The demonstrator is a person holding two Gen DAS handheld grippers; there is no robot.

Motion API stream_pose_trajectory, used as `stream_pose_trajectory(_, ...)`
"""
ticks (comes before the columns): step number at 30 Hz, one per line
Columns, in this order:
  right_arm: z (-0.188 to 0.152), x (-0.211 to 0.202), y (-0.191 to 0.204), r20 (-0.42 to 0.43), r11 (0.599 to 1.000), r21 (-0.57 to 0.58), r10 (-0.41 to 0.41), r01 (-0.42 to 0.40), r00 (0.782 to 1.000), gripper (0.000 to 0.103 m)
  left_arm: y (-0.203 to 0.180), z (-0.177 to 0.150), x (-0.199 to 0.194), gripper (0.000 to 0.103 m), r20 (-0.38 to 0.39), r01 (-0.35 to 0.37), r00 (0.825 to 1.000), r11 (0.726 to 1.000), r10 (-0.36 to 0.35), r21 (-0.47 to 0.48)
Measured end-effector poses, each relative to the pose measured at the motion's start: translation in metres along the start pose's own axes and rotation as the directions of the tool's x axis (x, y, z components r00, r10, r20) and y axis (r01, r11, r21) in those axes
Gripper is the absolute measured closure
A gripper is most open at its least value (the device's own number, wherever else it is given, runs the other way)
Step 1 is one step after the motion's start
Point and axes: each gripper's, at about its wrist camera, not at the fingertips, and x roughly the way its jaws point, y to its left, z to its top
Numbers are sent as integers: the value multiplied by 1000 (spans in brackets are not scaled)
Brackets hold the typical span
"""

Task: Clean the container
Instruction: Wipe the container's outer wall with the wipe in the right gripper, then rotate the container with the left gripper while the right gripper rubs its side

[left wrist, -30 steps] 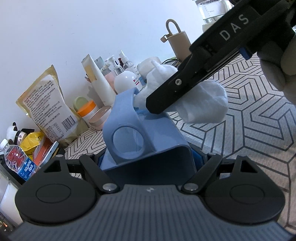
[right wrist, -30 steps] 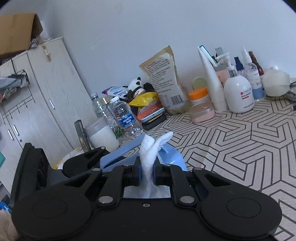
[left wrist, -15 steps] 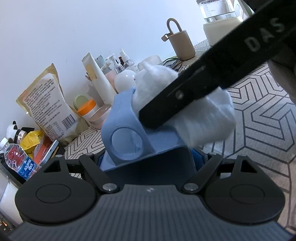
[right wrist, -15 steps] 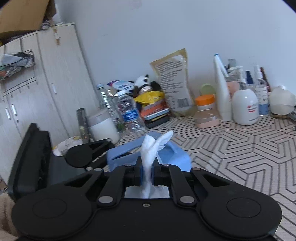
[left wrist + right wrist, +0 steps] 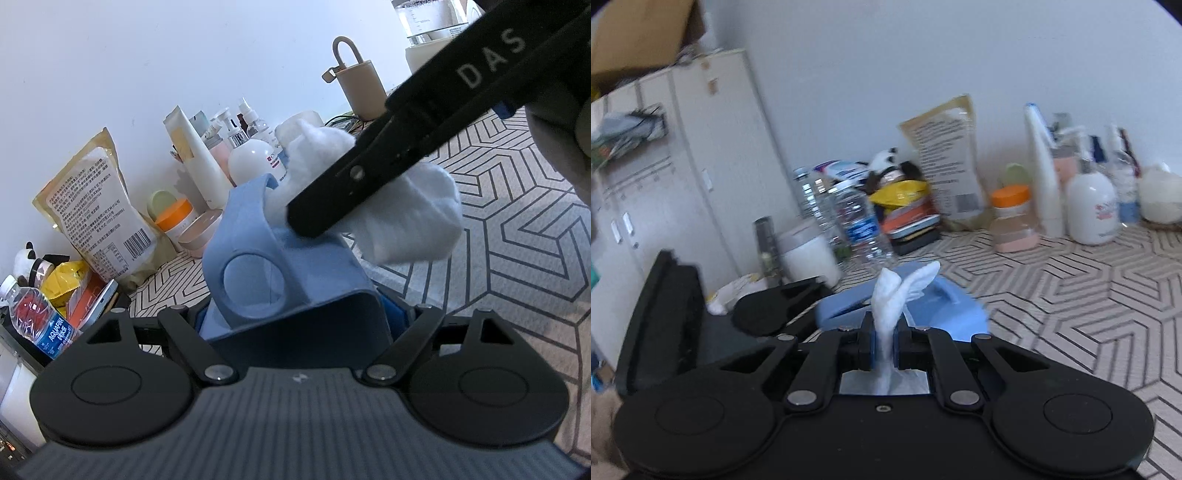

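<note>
My left gripper (image 5: 299, 317) is shut on a blue plastic container (image 5: 280, 280) with a round hole in its side, held tilted above the patterned table. My right gripper (image 5: 884, 347) is shut on a white tissue (image 5: 897, 295). In the left wrist view the right gripper (image 5: 325, 206) presses the tissue (image 5: 410, 218) against the container's upper rim. In the right wrist view the container (image 5: 945, 310) lies just beyond the tissue, and the left gripper (image 5: 768, 314) shows at the left.
Along the wall stand a tan pouch (image 5: 99, 206), lotion bottles (image 5: 255, 158), an orange-lidded jar (image 5: 175, 219), water bottles (image 5: 857, 225) and a beige jug (image 5: 360, 88). A white cabinet (image 5: 683, 166) stands at the left. The geometric-patterned tabletop (image 5: 517, 236) spreads to the right.
My right gripper has moved the tissue back and forth over the container's rim. The right wrist view has swung and is blurred. The left gripper holds the container steady.
</note>
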Motion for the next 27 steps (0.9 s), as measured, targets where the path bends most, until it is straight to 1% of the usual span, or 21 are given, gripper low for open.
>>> stream_pose_trajectory(5,0,-2,-15,-6,997,71,-36,36,999,92,6,0,1,19,-3,6,1000,1000,-6,-9)
stream_pose_trajectory(9,-2,-2,-25,-5,991,129,-18,19,1000,92,9,0,3,19,-6,13,1000,1000,-13,-18)
stream_pose_trajectory(11,-3,-2,-27,-5,991,137,-12,13,1000,92,23,-1,7,19,-5,14,1000,1000,-15,-22)
stream_pose_trajectory(18,-4,-2,-32,-11,985,172,0,2,1000,91,11,2,4,20,5,17,1000,1000,-17,-13)
stream_pose_trajectory(21,-6,-4,-31,-31,987,144,-65,69,997,91,6,2,3,20,6,17,1000,1000,-17,-13)
stream_pose_trajectory(25,-10,6,-32,-99,982,128,-131,143,987,91,-2,0,-1,20,0,22,1000,999,-22,-31)
stream_pose_trajectory(27,-11,9,-33,-111,982,135,-120,135,987,91,-3,0,0,20,-4,41,999,997,-41,-58)
